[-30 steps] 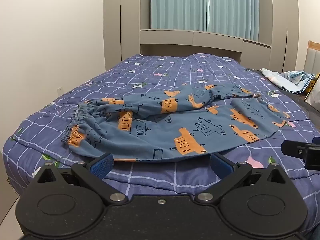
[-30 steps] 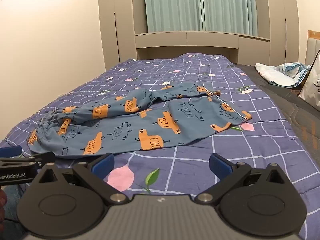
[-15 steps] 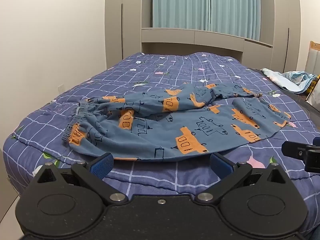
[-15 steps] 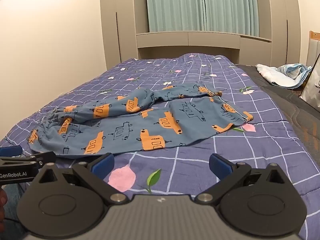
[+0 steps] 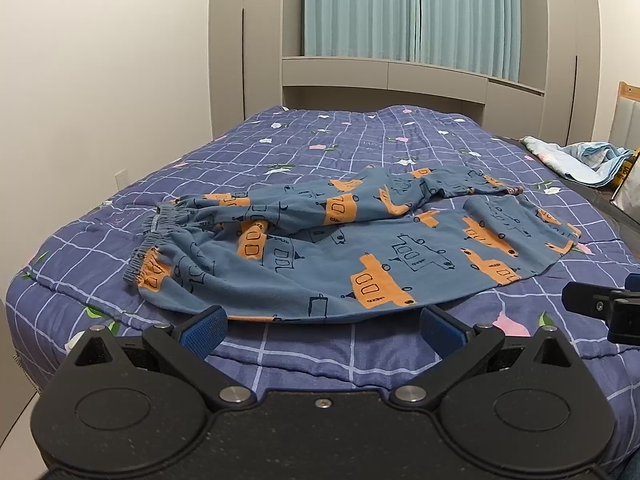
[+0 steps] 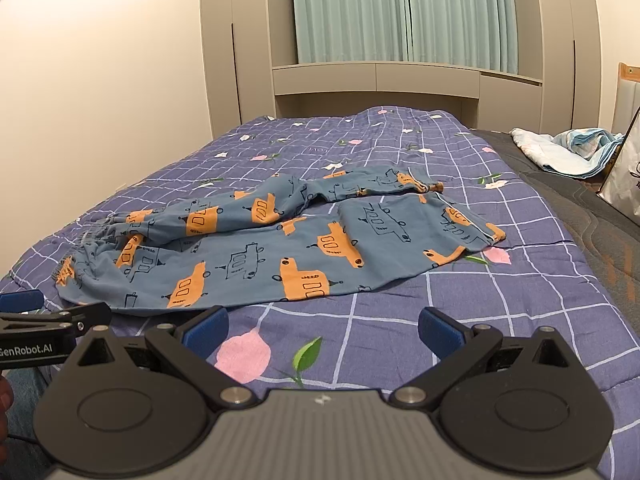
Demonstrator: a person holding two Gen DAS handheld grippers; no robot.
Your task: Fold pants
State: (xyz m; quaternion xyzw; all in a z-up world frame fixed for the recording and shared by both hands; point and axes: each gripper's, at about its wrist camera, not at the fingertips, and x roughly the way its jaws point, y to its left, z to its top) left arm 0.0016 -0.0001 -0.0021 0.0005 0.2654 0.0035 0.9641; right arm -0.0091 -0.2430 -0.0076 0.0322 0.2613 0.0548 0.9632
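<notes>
Blue pants [image 5: 340, 248] with orange vehicle prints lie spread on the bed, waistband at the left, legs running to the right; the far leg is bunched and twisted. They also show in the right wrist view [image 6: 280, 248]. My left gripper [image 5: 322, 326] is open and empty, just short of the pants' near edge. My right gripper [image 6: 322, 326] is open and empty, over the quilt in front of the near leg. Each gripper shows at the edge of the other's view.
The bed carries a purple checked quilt [image 5: 360, 148] with flower prints. A crumpled light blanket [image 6: 568, 152] and a white bag [image 6: 624, 184] lie at the right. A wall runs along the left; cabinets and curtains [image 5: 412, 8] stand behind the bed.
Both grippers have shifted slightly, so the pants sit a little lower and nearer in both views. The pants have not moved and both grippers stay open.
</notes>
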